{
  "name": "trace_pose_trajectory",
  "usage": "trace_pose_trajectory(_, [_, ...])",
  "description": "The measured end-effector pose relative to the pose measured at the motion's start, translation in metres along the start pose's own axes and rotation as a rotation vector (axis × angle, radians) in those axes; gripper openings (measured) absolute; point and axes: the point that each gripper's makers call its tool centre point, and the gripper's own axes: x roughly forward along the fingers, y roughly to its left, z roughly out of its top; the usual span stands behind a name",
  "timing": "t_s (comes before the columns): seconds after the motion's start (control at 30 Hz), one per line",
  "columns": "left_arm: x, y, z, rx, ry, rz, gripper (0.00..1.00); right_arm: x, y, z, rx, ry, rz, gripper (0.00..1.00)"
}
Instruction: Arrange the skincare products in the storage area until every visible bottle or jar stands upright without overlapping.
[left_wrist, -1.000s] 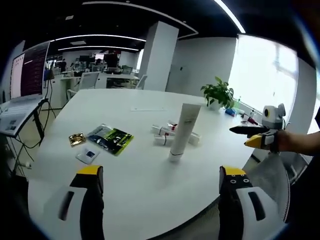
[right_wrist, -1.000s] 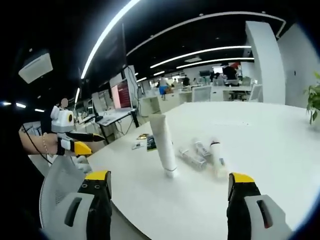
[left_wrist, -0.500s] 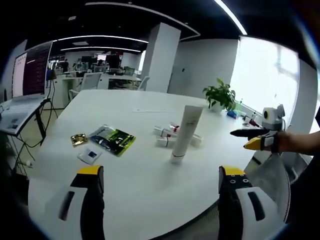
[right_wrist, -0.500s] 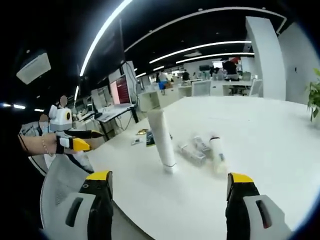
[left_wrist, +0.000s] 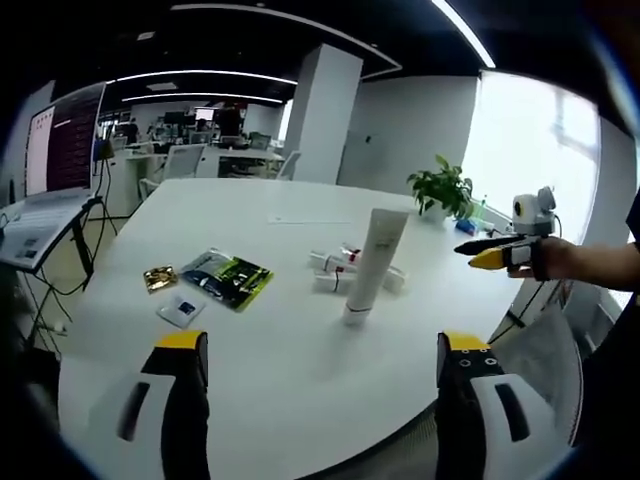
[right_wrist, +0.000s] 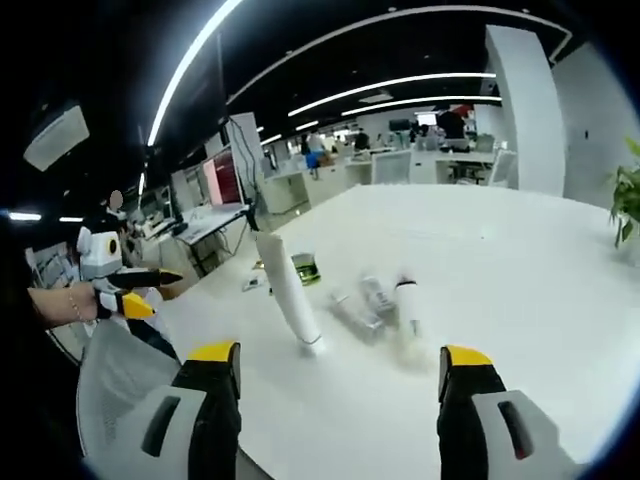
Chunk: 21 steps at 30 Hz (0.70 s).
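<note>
A tall white tube (left_wrist: 366, 264) stands cap-down on the white table (left_wrist: 300, 390); the right gripper view has the same tube (right_wrist: 289, 296) leaning slightly. Behind it lie several small tubes and bottles (left_wrist: 335, 271) on their sides, blurred in the right gripper view as a cluster (right_wrist: 375, 305). My left gripper (left_wrist: 315, 355) is open over the table's near edge, well short of the tube. My right gripper (right_wrist: 335, 367) is open too, with nothing between its jaws. It shows at the right of the left gripper view (left_wrist: 492, 251), held in a hand off the table's edge.
Flat sachets lie left of the tube: a green-black packet (left_wrist: 224, 277), a gold one (left_wrist: 157, 278), a small blue-white one (left_wrist: 179, 310). A potted plant (left_wrist: 440, 191) stands at the table's far right. A mesh chair (right_wrist: 115, 375) sits by the table edge. Desks and monitors fill the office behind.
The right gripper has risen and moved slightly toward the table; its view has swung so the tube sits further left. The left gripper and the products have stayed put.
</note>
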Motion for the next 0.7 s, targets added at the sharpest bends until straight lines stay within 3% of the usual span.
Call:
trace_pose_trajectory(0.17, [0.000,0.004,-0.001,-0.009,0.001,0.005,0.87,0.014,-0.012,0.003,-0.010,0.033,-0.005,0.77])
trace_pose_trajectory(0.23, [0.000,0.004,-0.001,-0.012,0.002,0.007,0.87,0.018,-0.020,-0.003,-0.025,0.079,-0.013,0.75])
trace_pose_trajectory(0.5, [0.001,0.008,-0.004,-0.023,0.011,0.012,0.86,0.033,-0.036,-0.013,-0.027,0.164,-0.029,0.65])
trace_pose_trajectory(0.7, [0.002,0.011,-0.005,-0.027,0.017,0.026,0.86,0.051,-0.053,-0.022,-0.023,0.221,-0.034,0.63])
